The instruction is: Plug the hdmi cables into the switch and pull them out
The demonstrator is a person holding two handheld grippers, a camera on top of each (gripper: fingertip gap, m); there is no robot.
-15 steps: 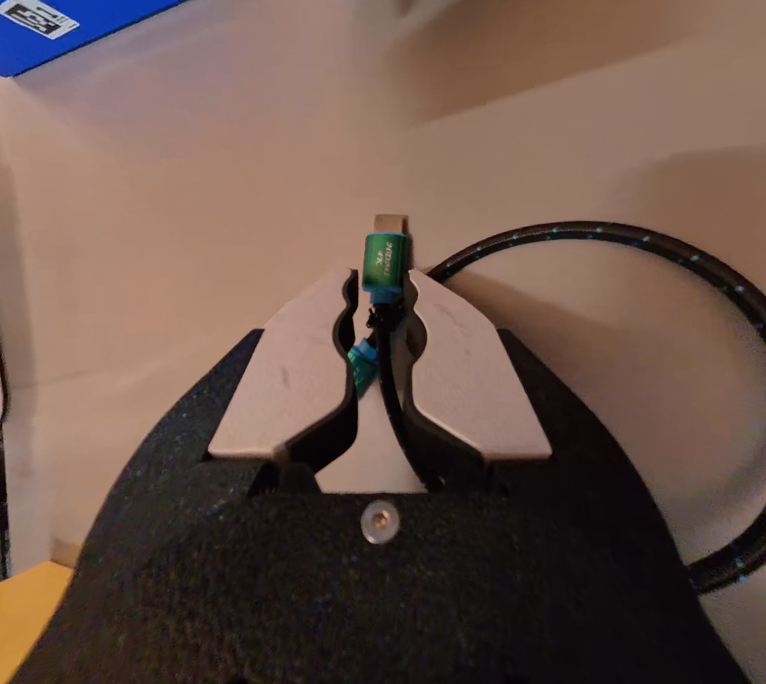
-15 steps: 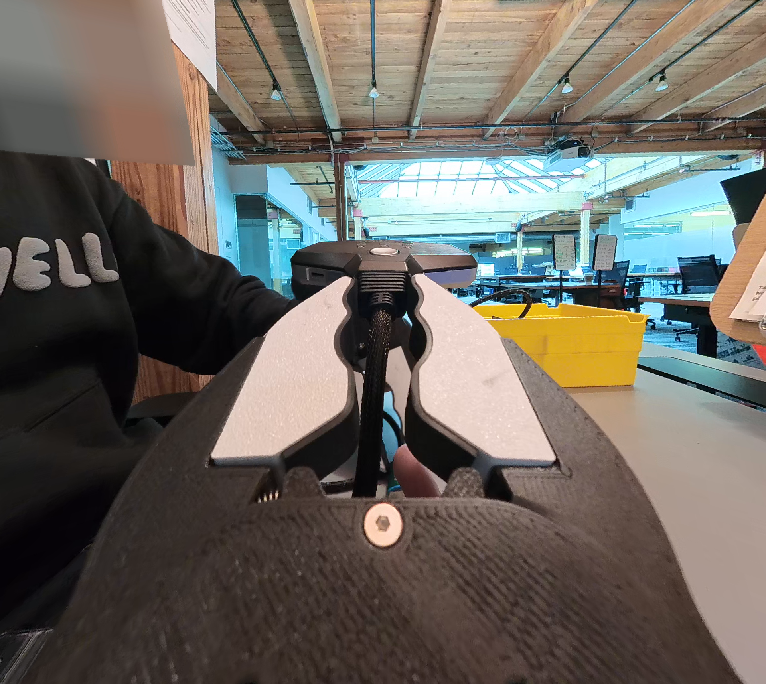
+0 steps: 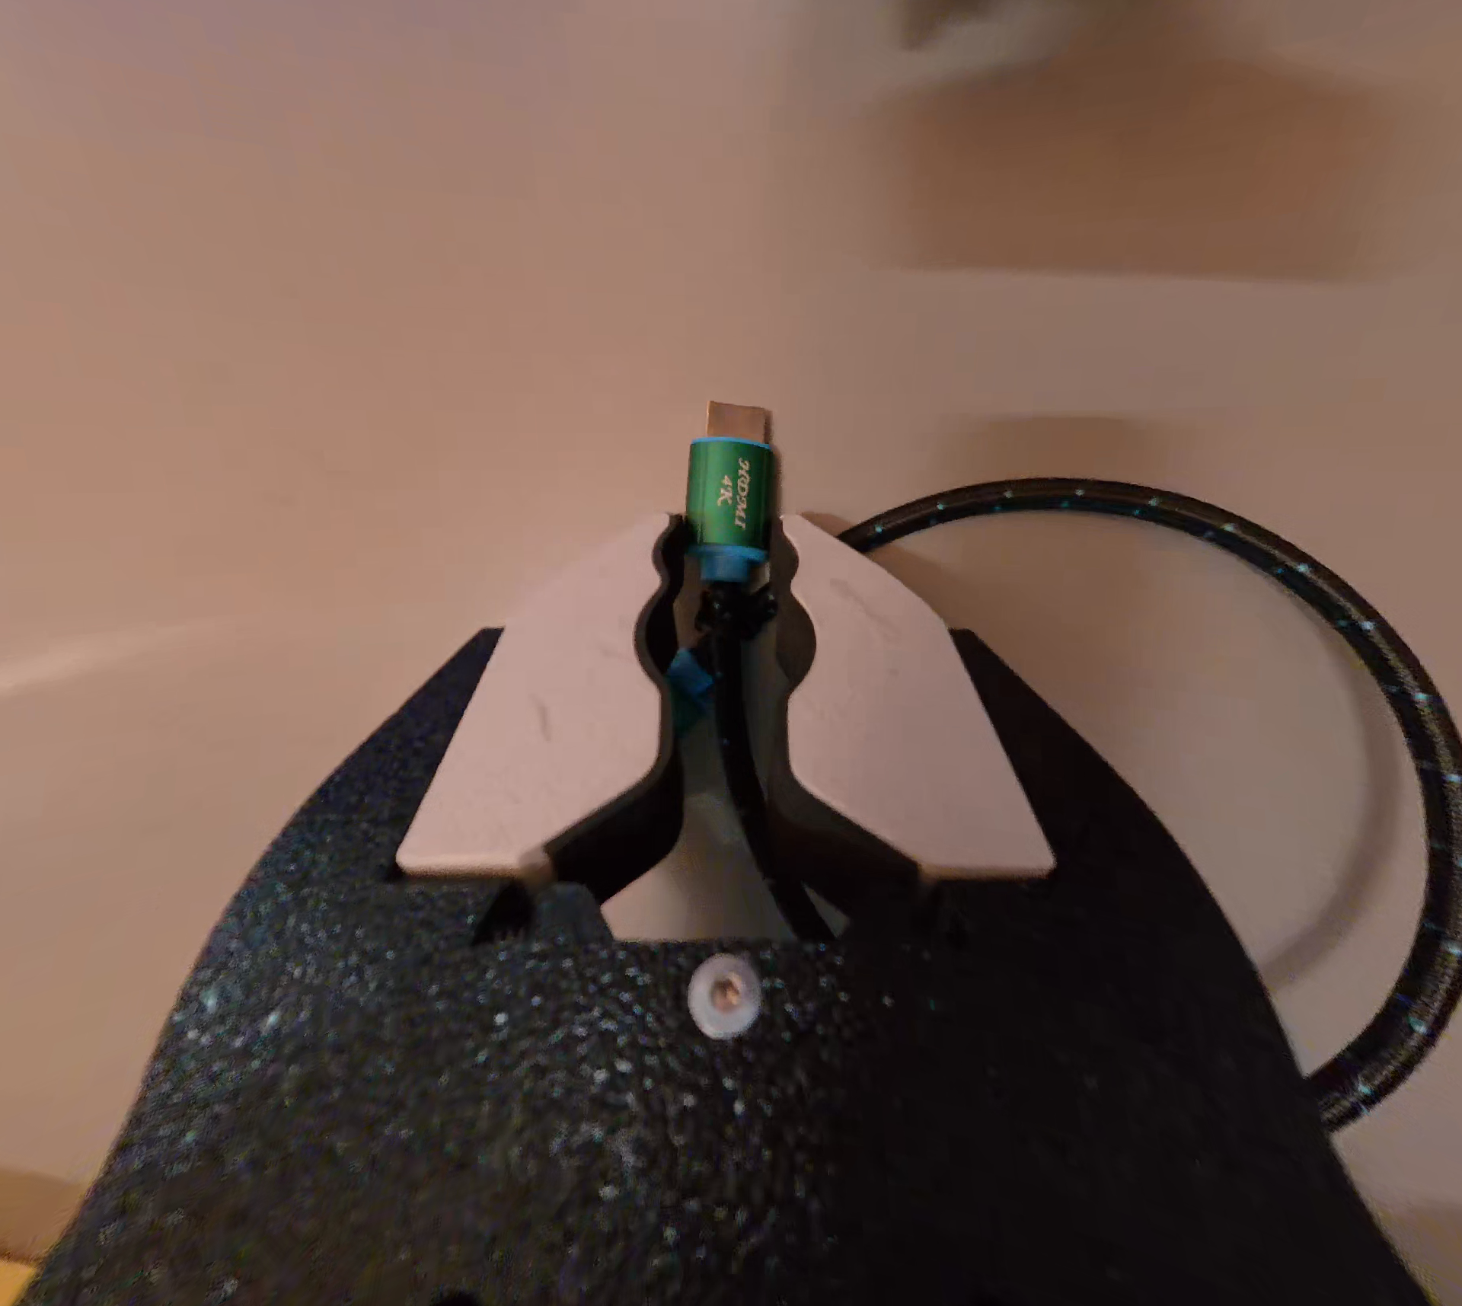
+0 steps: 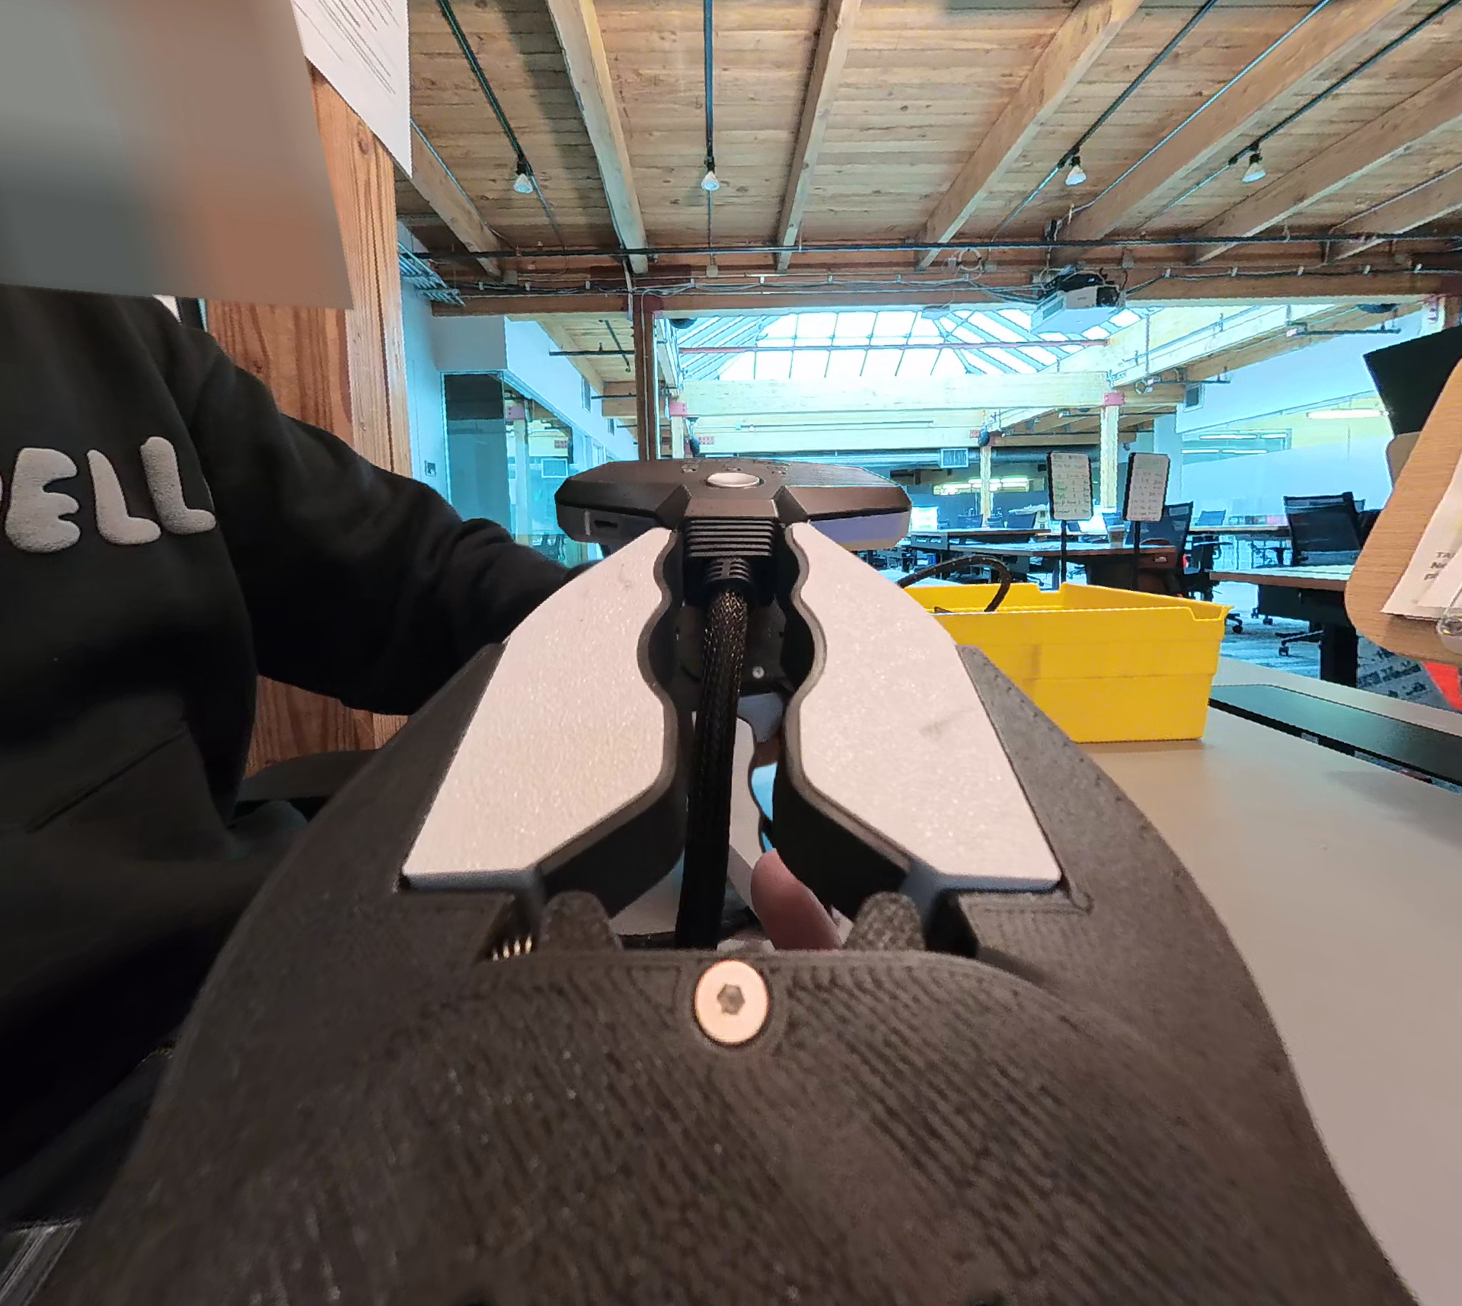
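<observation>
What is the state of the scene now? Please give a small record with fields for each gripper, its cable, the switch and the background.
left gripper: jaws shut on green HDMI plug, metal tip bare, not inserted
left cable: black braided, loops to the right
right gripper: jaws shut on black plug
switch: black, at the end of the black plug, lifted
background: yellow bin on grey table
</observation>
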